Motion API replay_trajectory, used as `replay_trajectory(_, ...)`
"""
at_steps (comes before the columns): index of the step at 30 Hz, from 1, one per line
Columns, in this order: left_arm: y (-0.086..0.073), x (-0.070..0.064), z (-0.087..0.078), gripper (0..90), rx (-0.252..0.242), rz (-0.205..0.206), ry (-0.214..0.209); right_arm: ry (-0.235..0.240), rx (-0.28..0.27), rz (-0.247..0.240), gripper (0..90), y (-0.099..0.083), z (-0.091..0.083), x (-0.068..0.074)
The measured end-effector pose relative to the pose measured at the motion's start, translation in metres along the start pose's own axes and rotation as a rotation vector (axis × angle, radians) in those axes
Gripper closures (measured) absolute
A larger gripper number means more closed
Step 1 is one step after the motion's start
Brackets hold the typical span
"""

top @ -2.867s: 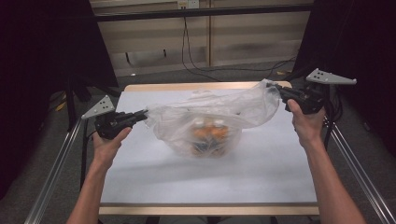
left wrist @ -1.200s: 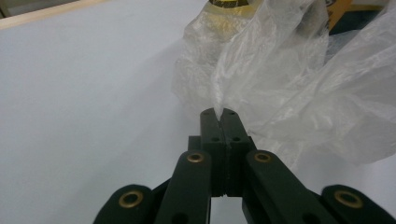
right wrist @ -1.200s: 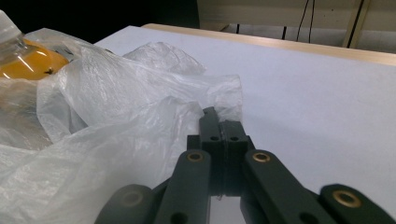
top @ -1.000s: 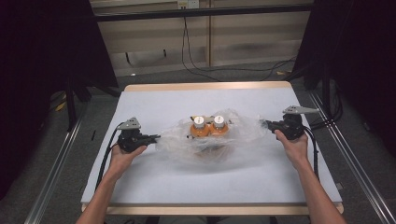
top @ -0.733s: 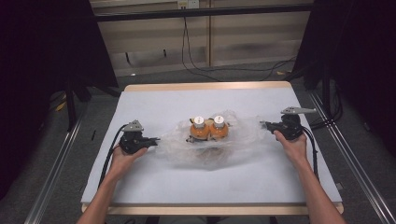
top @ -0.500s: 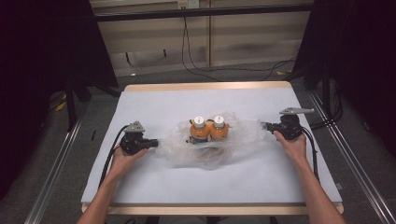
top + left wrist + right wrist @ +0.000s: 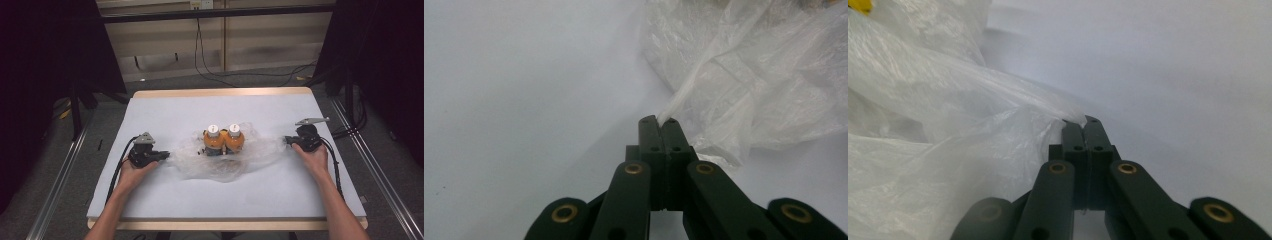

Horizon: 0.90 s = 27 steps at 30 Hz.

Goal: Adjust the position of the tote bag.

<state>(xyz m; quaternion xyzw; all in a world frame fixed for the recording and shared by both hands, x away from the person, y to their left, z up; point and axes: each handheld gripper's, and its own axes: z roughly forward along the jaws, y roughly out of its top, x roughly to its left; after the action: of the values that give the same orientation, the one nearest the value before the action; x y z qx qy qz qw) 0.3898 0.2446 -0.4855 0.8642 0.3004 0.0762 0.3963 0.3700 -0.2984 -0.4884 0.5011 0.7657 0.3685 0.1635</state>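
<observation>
- Clear plastic bag (image 7: 225, 157) lies crumpled mid-counter, spread flat betw. the two grippers; film thin, wrinkled, see-through.
- Two orange bottles (image 7: 223, 140) w/ white caps stand upright side by side, touching, at the bag's far-centre part; whether inside or just on the film: cannot tell.
- Left gripper (image 7: 162, 156): jaws fully closed, pinching a twisted strand of the bag's left edge; the left gripper view shows the strand coming out at the jaw tips (image 7: 660, 120). Gripper sits low on the counter (image 7: 165, 105), at the bag's left.
- Right gripper (image 7: 287, 141): jaws fully closed, nipping a fold of the bag's right edge; seen at tips in right gripper view (image 7: 1083, 121). Low on the counter, at the bag's right.
- Counter surface white, wood-edged at the far side.
- Person's hands grip each tool from behind; forearms enter from the near side.
- Cables trail back from both grippers along the forearms.
</observation>
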Motion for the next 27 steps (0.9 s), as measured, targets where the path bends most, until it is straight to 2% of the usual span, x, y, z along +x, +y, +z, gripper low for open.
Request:
replay_trajectory(3,-0.001,0.001,0.000,89.8,-0.007,-0.008,-0.012,0.020,-0.010,0.016,90.0,-0.002,0.001,-0.002)
replay_trajectory(5,-0.002,0.002,-0.001,86.0,-0.019,-0.020,-0.013,0.024,-0.020,0.017,86.5,-0.003,0.000,-0.002)
replay_trajectory(7,-0.003,0.002,-0.003,76.0,-0.027,-0.036,-0.009,0.030,-0.032,0.031,76.8,-0.002,-0.001,-0.002)
replay_trajectory(8,-0.004,0.002,-0.004,71.6,-0.024,-0.043,-0.004,0.053,-0.048,0.041,76.1,-0.001,-0.002,-0.003)
replay_trajectory(10,-0.004,0.004,-0.006,65.8,-0.034,-0.053,0.006,0.054,-0.071,0.047,71.5,0.001,-0.007,-0.003)
replay_trajectory(14,0.000,0.002,-0.014,49.7,-0.072,-0.063,0.018,0.053,-0.130,0.079,56.1,0.005,-0.019,-0.004)
replay_trajectory(16,0.004,0.000,-0.019,41.3,-0.106,-0.067,0.015,0.055,-0.161,0.084,51.6,0.007,-0.026,-0.004)
replay_trajectory(18,0.006,-0.002,-0.023,34.9,-0.129,-0.070,0.038,0.047,-0.177,0.090,41.5,0.009,-0.034,-0.003)
replay_trajectory(20,0.007,-0.001,-0.027,27.8,-0.150,-0.089,0.026,0.056,-0.197,0.093,39.5,0.010,-0.041,-0.001)
replay_trajectory(24,0.008,0.000,-0.034,22.2,-0.184,-0.102,0.037,0.056,-0.245,0.108,33.7,0.012,-0.054,-0.002)
replay_trajectory(27,0.011,-0.001,-0.041,20.5,-0.206,-0.099,0.036,0.053,-0.262,0.087,31.2,0.015,-0.060,0.000)
